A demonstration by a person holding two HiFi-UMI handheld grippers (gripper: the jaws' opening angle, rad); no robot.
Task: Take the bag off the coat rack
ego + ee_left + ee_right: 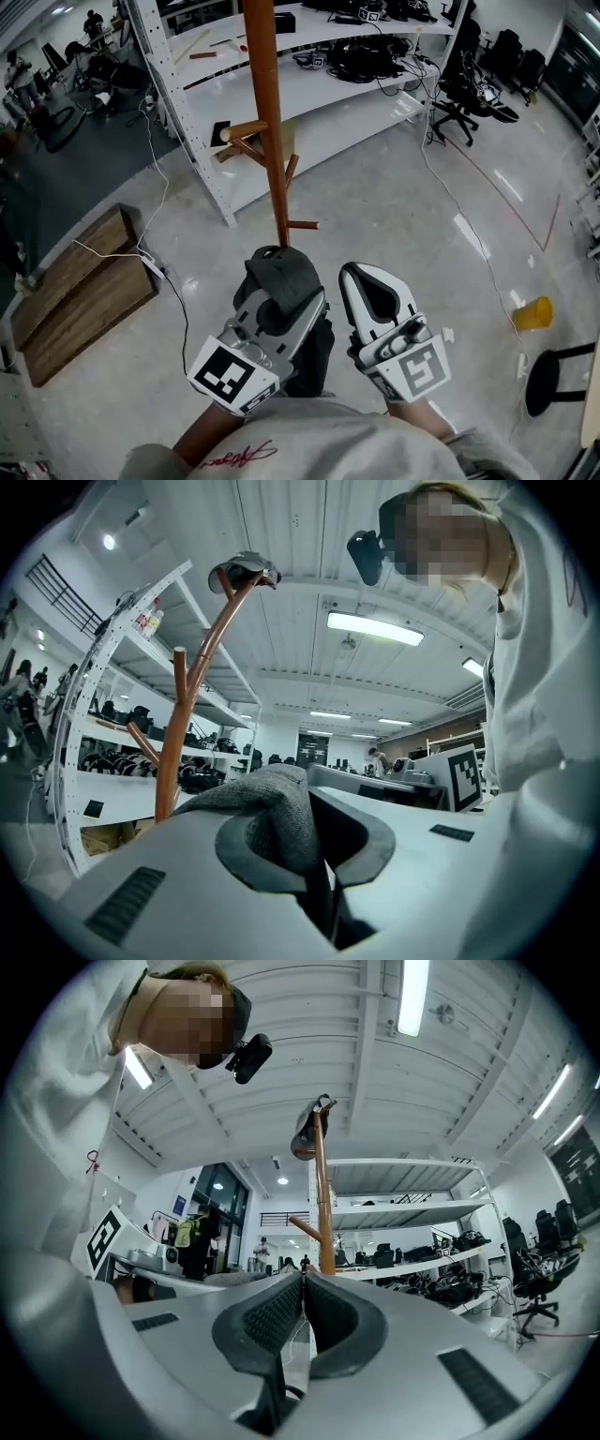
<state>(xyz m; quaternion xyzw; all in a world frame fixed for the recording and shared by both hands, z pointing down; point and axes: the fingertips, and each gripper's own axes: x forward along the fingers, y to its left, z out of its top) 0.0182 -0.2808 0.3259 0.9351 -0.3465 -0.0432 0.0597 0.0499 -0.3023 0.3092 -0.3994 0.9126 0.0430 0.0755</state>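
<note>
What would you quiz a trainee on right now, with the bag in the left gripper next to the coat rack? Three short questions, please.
1. True or false: the right gripper is clamped on the bag.
2. Where is the bag? A) hanging on a peg of the coat rack; B) between the left gripper's jaws; C) lying on a white shelf.
3. Fill in: the small cup-like object on the floor to the person's right is ____ in colour.
Key: 1 false, it is shut and empty; 2 B; 3 yellow.
</note>
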